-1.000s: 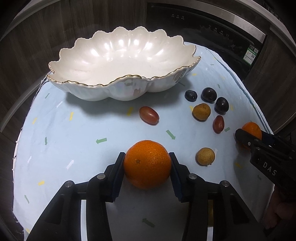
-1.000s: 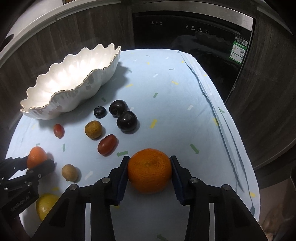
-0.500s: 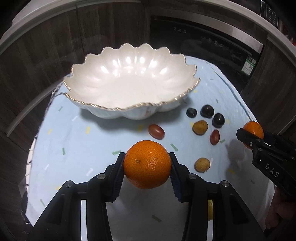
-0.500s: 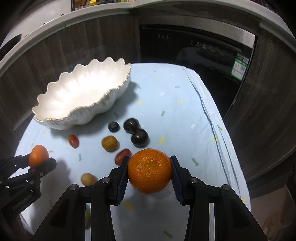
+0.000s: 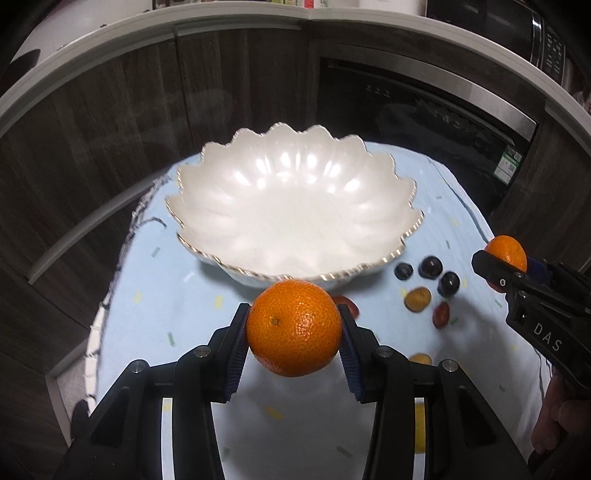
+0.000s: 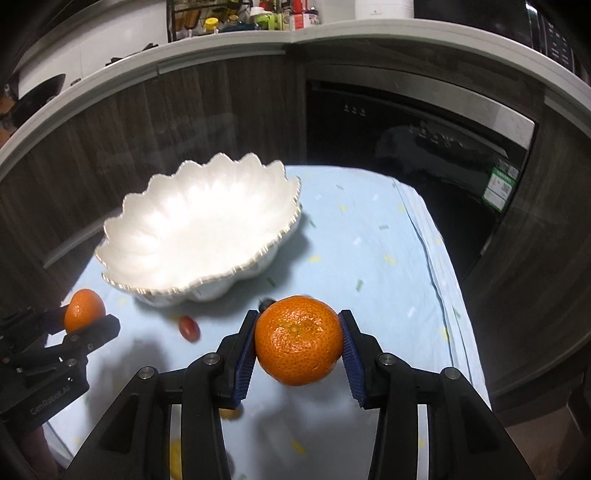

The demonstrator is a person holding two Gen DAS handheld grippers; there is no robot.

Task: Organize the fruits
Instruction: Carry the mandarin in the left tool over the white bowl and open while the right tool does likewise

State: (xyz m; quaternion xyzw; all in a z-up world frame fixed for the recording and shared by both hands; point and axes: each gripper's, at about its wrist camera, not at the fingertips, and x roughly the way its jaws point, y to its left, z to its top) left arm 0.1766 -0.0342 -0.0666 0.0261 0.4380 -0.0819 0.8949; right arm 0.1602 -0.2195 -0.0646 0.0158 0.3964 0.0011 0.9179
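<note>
Pale blue cloth (image 5: 155,317) with small coloured flecks covers the table, and its edge on the left side shows a white and dark trim. Behind the table stands a front of dark wood panels (image 5: 110,122) under a light grey countertop (image 6: 229,40), and on that countertop some bottles and jars (image 6: 236,18) are visible, too small to tell apart. To the right of the panels is a black appliance door (image 6: 399,129) with a green sticker on it. A white scalloped bowl (image 5: 373,173) with a gold rim sits on the cloth, and nothing lies inside it. The left gripper (image 5: 293,332) pinches a large orange (image 5: 293,326) between its blue pads, above the cloth and just in front of the near rim of the bowl. The right gripper (image 6: 297,343) pinches a second orange (image 6: 297,339) in the same way, above the cloth to the right of the bowl. Each orange fills the gap between the fingers, so both pairs of fingers are pressed against fruit. On the cloth, near the right end of the bowl, lie three dark round fruits (image 5: 430,266), a yellow-brown fruit (image 5: 417,299) and a red oval fruit (image 5: 441,314), close together but slightly blurred. Another red fruit (image 6: 189,328) lies in front of the bowl, and a small brown one (image 5: 420,358) is partly hidden behind the left gripper.
</note>
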